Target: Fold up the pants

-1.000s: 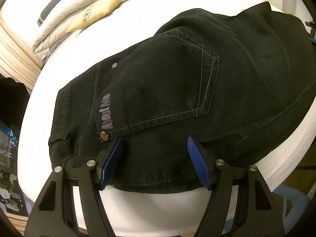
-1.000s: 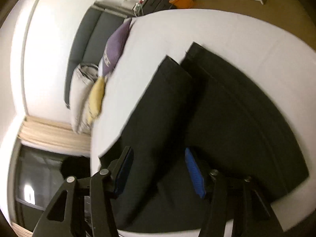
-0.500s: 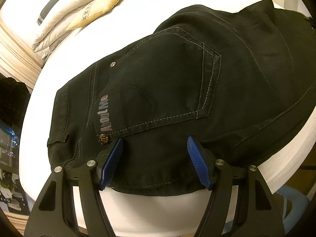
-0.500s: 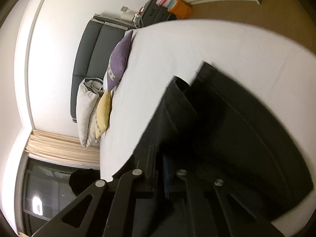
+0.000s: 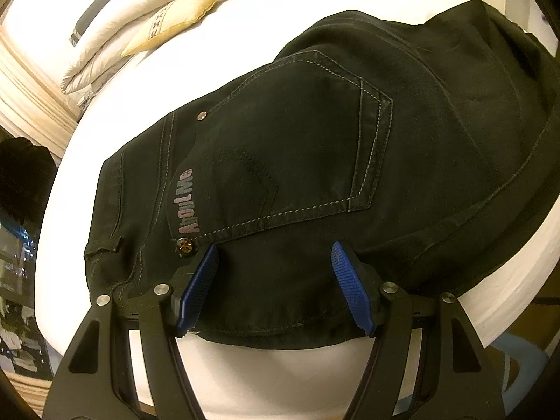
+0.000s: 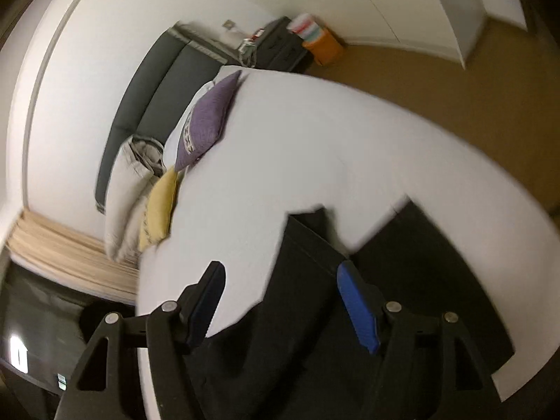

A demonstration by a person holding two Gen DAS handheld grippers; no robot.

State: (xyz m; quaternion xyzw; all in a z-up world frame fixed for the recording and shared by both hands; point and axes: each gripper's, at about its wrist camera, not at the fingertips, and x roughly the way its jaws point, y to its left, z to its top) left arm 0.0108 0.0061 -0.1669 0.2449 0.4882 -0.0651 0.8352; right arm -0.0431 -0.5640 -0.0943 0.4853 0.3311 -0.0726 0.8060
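Black pants [image 5: 315, 161] lie on a white bed [image 5: 266, 378], back pocket and "AboutMe" label facing up, waistband toward the left. My left gripper [image 5: 274, 266] is open, its blue pads astride the near edge of the seat, just above the fabric. In the right wrist view the pants [image 6: 315, 315] show as folded legs, blurred. My right gripper [image 6: 280, 294] is open and empty above the leg end, holding nothing.
White pillows [image 5: 115, 35], a yellow cushion [image 5: 175, 21] and a purple cushion [image 6: 206, 122] lie at the head of the bed. A grey headboard [image 6: 154, 84] and a nightstand with an orange box [image 6: 322, 47] stand beyond. The bed's near edge drops to brown floor.
My right gripper was shut on the pant leg half a second ago; it has opened and lifted away. My left gripper has stayed open over the seat, barely moving.
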